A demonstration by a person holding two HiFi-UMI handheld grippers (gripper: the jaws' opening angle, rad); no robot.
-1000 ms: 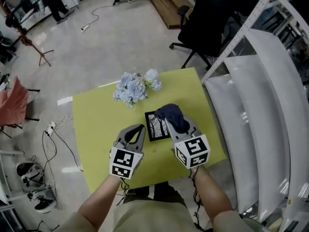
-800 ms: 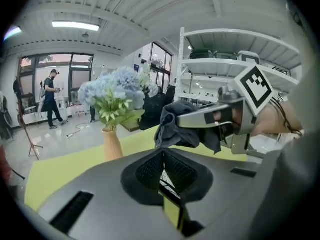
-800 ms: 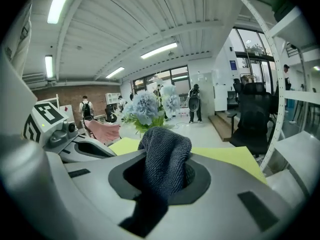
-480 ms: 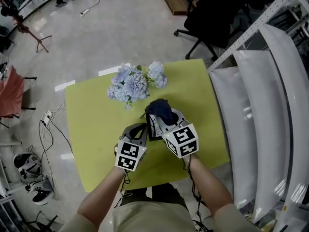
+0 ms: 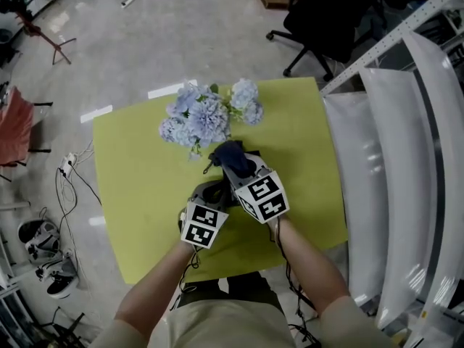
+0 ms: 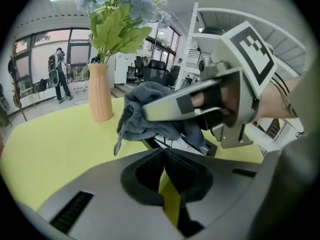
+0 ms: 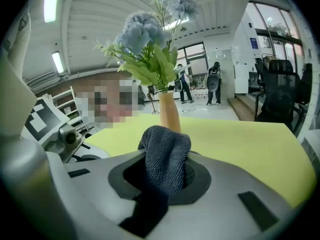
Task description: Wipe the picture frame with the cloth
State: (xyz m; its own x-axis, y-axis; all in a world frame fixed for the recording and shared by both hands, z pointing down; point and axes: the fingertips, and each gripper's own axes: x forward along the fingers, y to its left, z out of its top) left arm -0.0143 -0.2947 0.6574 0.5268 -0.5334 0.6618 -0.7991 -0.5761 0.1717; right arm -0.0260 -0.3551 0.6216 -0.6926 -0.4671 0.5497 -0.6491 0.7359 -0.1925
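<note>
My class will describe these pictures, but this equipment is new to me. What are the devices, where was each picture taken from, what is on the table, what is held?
A person works two hand-held grippers; the marked cubes belong to them. One camera looks down from the head, one rides each gripper. On the yellow table are a vase of blue flowers and a picture frame. The right gripper clamps a dark cloth at the frame; the left gripper is shut, empty.

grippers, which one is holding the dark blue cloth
The right gripper: the dark blue terry cloth is clamped between its jaws, while the left gripper is shut on nothing.
</note>
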